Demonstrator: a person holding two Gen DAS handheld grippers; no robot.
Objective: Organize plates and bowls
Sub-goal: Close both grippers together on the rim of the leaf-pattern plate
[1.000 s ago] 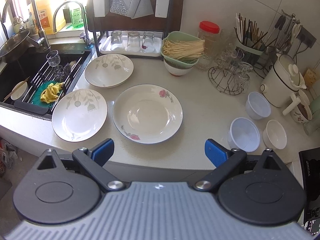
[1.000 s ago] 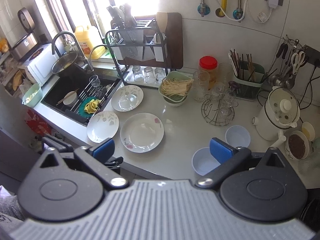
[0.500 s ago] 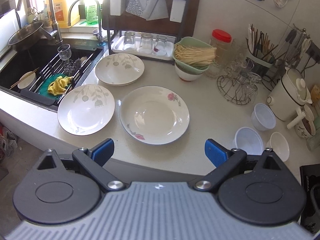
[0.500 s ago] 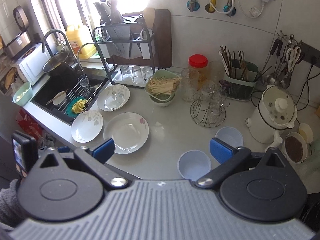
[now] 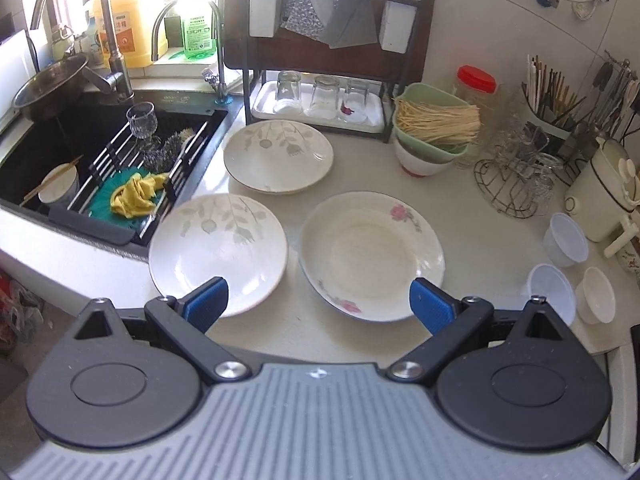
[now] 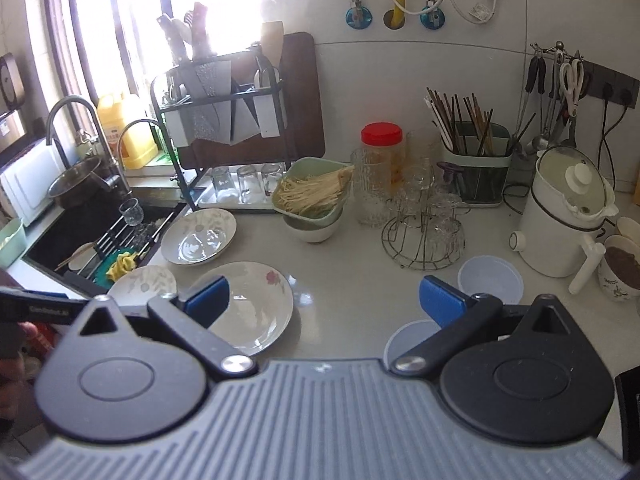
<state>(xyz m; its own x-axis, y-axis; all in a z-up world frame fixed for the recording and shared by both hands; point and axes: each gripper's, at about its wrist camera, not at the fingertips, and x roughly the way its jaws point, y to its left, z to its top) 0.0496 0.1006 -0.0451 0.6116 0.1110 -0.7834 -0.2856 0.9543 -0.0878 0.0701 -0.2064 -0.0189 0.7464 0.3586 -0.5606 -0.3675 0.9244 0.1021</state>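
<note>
Three white plates lie on the pale counter: a rose-patterned plate (image 5: 372,256) (image 6: 250,306), a leaf-patterned plate (image 5: 218,254) (image 6: 142,284) by the sink, and a second leaf-patterned plate (image 5: 278,156) (image 6: 199,236) behind them. Two translucent bowls (image 5: 566,238) (image 5: 550,290) and a small white bowl (image 5: 596,294) sit at the right. My left gripper (image 5: 319,304) hangs open above the counter's front edge, its pads over the near rims of the two front plates. My right gripper (image 6: 324,300) is open, empty, above the counter between the rose plate and a translucent bowl (image 6: 490,280).
A sink (image 5: 60,148) with a rack, glass and yellow cloth lies at the left. A dish rack (image 5: 332,80) holding upturned glasses stands behind, beside stacked bowls with noodles (image 5: 436,132). A wire glass stand (image 5: 516,184), a chopstick holder (image 6: 476,160) and a white kettle (image 6: 568,208) crowd the right.
Both grippers have moved forward and lower toward the counter, so the plates look larger. The left view has shifted right along the plates. Both stay open; nothing on the counter has moved.
</note>
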